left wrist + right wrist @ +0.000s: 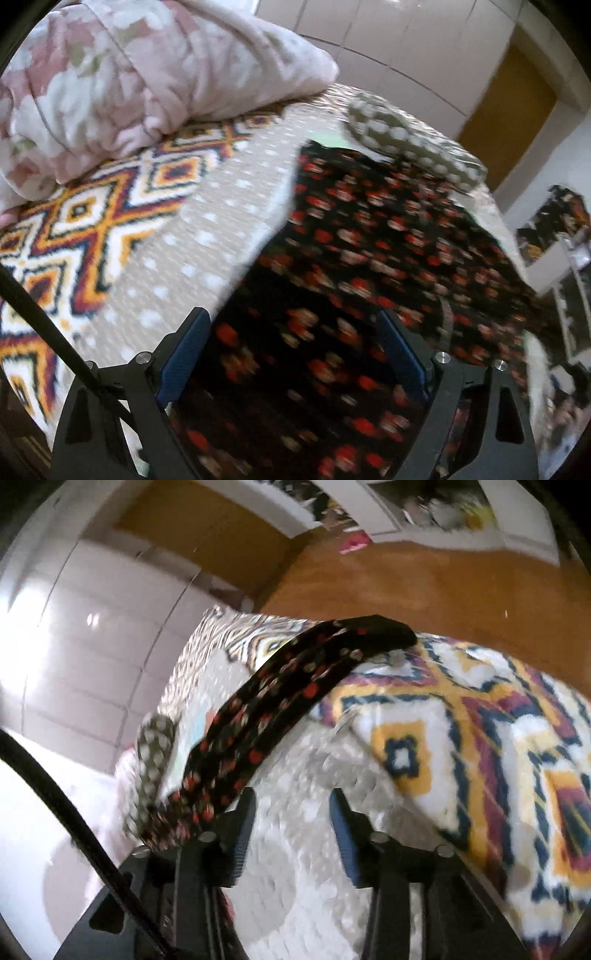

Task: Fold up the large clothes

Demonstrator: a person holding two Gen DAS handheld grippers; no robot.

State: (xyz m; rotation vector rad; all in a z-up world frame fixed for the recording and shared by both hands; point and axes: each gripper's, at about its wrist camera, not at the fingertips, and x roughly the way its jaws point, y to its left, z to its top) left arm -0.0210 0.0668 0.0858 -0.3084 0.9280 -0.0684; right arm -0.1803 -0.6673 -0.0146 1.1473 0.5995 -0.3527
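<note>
The bed [177,236] carries the black floral garment [369,229], spread flat. The left gripper [291,350] hovers wide open above it, empty. The right gripper [291,827] stands half open, empty; the cloth beside its finger [242,834] may snag.

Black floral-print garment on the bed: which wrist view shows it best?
Left wrist view. There the black floral-print garment spreads wide over the beige dotted bedspread, filling most of the frame, though blurred. The right wrist view shows only a narrow folded strip of it, draped across the bed.
</note>
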